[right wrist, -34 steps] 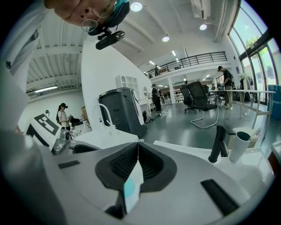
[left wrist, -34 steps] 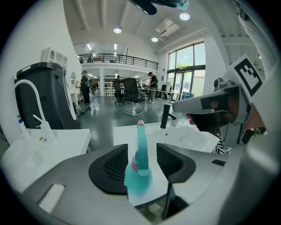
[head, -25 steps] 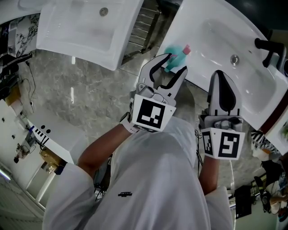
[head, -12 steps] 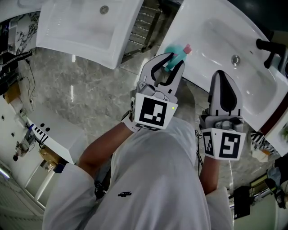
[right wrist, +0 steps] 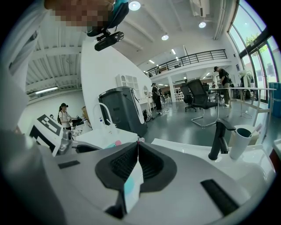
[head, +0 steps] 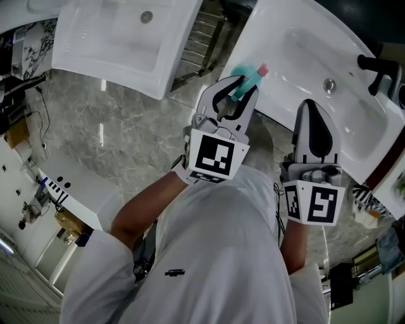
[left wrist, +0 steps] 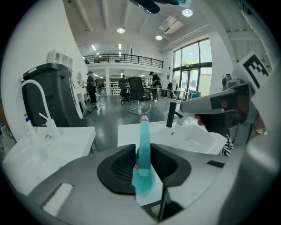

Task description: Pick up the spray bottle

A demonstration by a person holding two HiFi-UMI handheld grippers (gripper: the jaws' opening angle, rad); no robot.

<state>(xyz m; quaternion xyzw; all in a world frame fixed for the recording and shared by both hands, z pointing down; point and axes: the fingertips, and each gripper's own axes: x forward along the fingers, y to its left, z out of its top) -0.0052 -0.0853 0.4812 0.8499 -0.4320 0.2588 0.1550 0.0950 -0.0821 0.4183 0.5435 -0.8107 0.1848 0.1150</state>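
At about 11 o'clock in the head view you've got a white sink (head: pixel 95 44) with its drain (head: pixel 146 16). A metal rack (head: pixel 201 35) is tucked beside it at 12, and grey marble floor (head: pixel 126 139) runs underneath.

Your left gripper (head: pixel 247 86) points off toward 1 o'clock. Its jaws have just been closing, with the spray bottle (head: pixel 247 76) between them. It's teal with a pink cap (head: pixel 262 68). In the left gripper view the pads are pinched onto the bottle from both sides, so you've got a grasp on it. The bottle stands upright at the near-left rim of the second sink (head: pixel 297 50), the one filling 1 to 2 o'clock. I can't tell whether its base is touching the rim or not.

Your right gripper (head: pixel 309 103) sits at 3 o'clock from the left one, over the near edge of that same sink. Its jaws are clenched together with nothing in them, which is clear in the right gripper view. Past it are that sink's drain hole (head: pixel 328 84) and a black faucet (head: pixel 374 66) out at 2 o'clock. The right gripper view also shows a cup (right wrist: pixel 240 141) just beside the faucet.
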